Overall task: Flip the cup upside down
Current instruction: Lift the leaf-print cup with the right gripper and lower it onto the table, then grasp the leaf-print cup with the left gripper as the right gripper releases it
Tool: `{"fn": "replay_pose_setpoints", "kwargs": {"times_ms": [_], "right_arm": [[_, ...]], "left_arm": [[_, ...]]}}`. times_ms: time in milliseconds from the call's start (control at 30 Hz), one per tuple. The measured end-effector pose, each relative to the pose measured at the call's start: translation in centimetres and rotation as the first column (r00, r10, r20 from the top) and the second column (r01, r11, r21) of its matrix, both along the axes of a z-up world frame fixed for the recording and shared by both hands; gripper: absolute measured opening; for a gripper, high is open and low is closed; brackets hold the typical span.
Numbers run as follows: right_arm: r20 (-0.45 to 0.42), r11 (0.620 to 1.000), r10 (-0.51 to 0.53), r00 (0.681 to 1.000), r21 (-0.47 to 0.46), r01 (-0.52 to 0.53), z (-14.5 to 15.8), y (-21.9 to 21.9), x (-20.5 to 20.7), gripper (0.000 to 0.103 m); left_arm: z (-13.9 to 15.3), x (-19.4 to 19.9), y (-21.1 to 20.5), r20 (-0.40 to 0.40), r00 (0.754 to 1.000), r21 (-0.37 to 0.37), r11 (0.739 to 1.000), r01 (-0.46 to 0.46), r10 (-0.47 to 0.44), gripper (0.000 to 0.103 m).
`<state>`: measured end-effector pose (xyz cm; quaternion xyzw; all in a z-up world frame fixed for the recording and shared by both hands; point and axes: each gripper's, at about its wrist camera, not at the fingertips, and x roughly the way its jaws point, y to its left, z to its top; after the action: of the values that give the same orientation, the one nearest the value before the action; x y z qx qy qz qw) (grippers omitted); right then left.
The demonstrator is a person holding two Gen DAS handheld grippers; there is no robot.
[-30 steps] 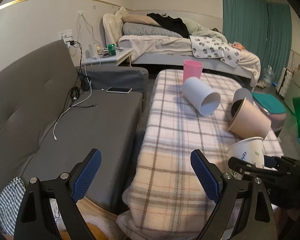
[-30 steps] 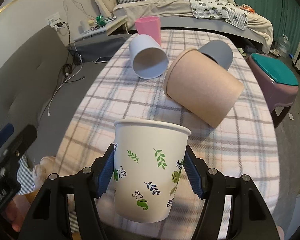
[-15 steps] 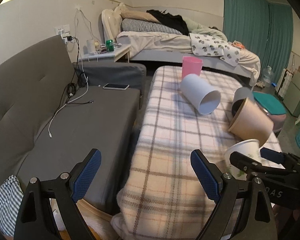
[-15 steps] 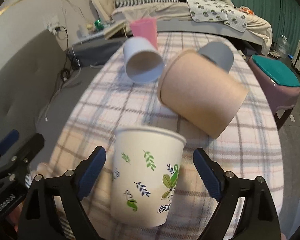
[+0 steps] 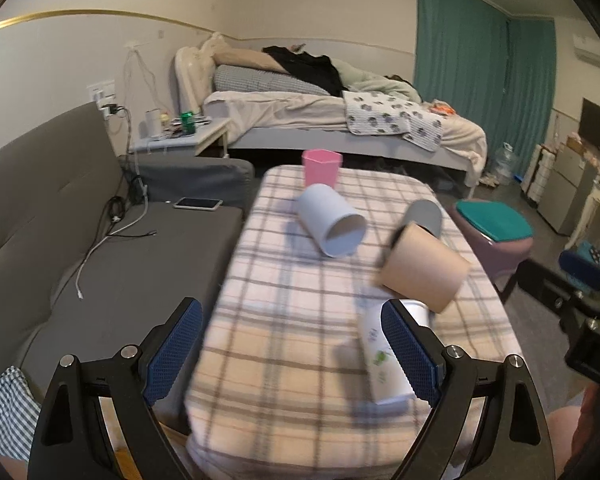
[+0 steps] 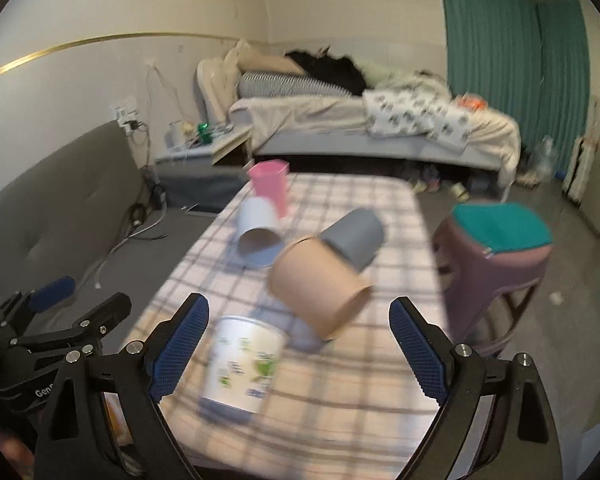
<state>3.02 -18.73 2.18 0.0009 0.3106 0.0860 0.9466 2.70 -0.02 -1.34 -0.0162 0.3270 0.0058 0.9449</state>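
Observation:
A white paper cup with green leaf print (image 6: 242, 362) stands on the plaid-covered table (image 6: 340, 412) near its front edge; it also shows in the left wrist view (image 5: 382, 354), partly behind a finger. It looks wider at the bottom than at the top, blurred. My right gripper (image 6: 298, 354) is open and empty, pulled back above the cup. My left gripper (image 5: 292, 354) is open and empty over the table's front left. A tan cup (image 6: 320, 294), a grey cup (image 6: 354, 238) and a white cup (image 6: 256, 236) lie on their sides. A pink cup (image 6: 270, 188) stands behind.
A grey sofa (image 5: 80, 240) with cables and a phone (image 5: 198, 203) runs along the left. A purple stool with a teal cushion (image 6: 496, 256) stands right of the table. A bed (image 5: 340, 120) lies at the back.
My right gripper opened and let go of the leaf-print cup, then drew back and up. The cup now stands free on the table. My left gripper moved right, over the table.

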Motion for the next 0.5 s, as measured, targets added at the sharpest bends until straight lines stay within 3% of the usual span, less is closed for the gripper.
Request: {"fn": "replay_pose_setpoints", "kwargs": {"times_ms": [367,500], "right_arm": [[0.033,0.997,-0.078,0.996,-0.022,0.078,-2.1,-4.5,-1.8,0.092],[0.008,0.995,-0.103,0.995,-0.004,0.104,-3.4,-5.5,-1.6,0.092]], "left_arm": [[-0.8,-0.8,-3.8,0.024,0.999,-0.032,0.999,0.025,-0.024,0.094],[-2.7,-0.8,-4.7,-0.019,0.999,-0.046,0.998,0.044,-0.045,0.094]]}}
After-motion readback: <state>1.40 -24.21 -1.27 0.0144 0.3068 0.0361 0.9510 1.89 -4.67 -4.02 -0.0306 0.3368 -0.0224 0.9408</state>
